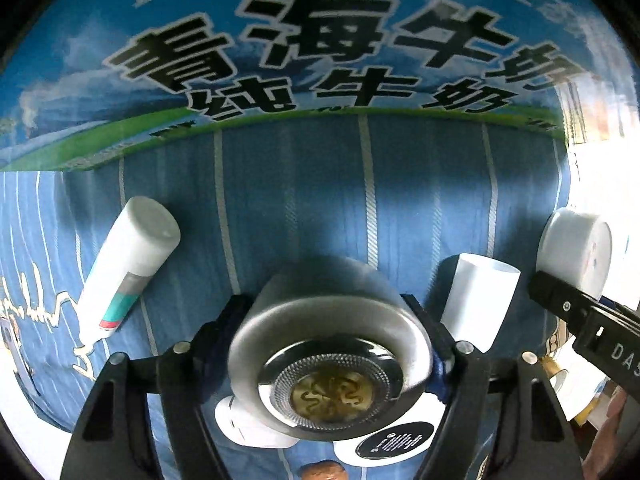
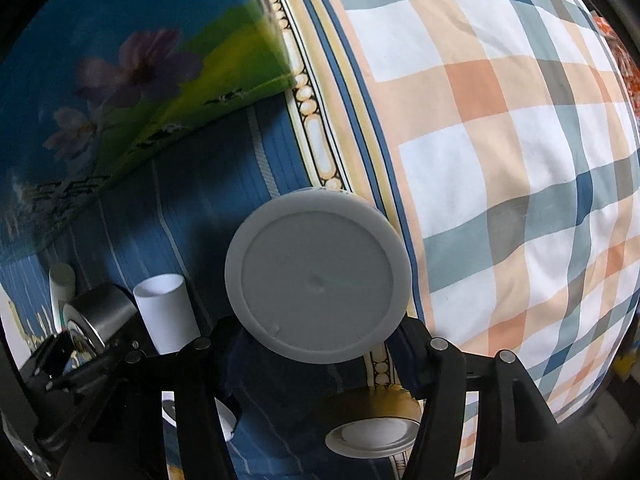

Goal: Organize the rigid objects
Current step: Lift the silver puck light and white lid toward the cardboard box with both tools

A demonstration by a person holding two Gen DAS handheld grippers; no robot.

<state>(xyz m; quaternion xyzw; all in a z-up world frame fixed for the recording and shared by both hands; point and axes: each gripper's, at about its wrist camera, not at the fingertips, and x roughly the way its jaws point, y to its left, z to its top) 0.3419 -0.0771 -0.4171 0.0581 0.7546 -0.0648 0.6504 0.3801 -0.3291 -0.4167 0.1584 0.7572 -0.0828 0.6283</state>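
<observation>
Silver round tin (image 1: 328,356): on the striped bedsheet (image 1: 300,200), clasped between the left gripper (image 1: 332,344) fingers, gripped across its sides for lifting. White-lidded jar (image 2: 318,276): beside the plaid pillow (image 2: 500,160), clasped by the right gripper (image 2: 320,344). Nearby: white tube (image 1: 124,264), white cup (image 1: 480,300), milk carton (image 1: 320,52), likely the collecting point.

Strong daylight is admitted from the right of the left wrist view, where the scene is washed out to white beside the white round-lidded jar (image 1: 576,252). Soft shadows are cast leftward on the blue striped bedsheet (image 1: 304,200). The printed blue milk carton (image 1: 320,40) is slightly blurred. Glare is caught on the chrome-faced silver round tin (image 1: 328,364). In the right wrist view the left half is dim, while the checked orange and grey quilt (image 2: 500,160) is brightly lit. Both pictures are bent and darkened at the edges.
</observation>
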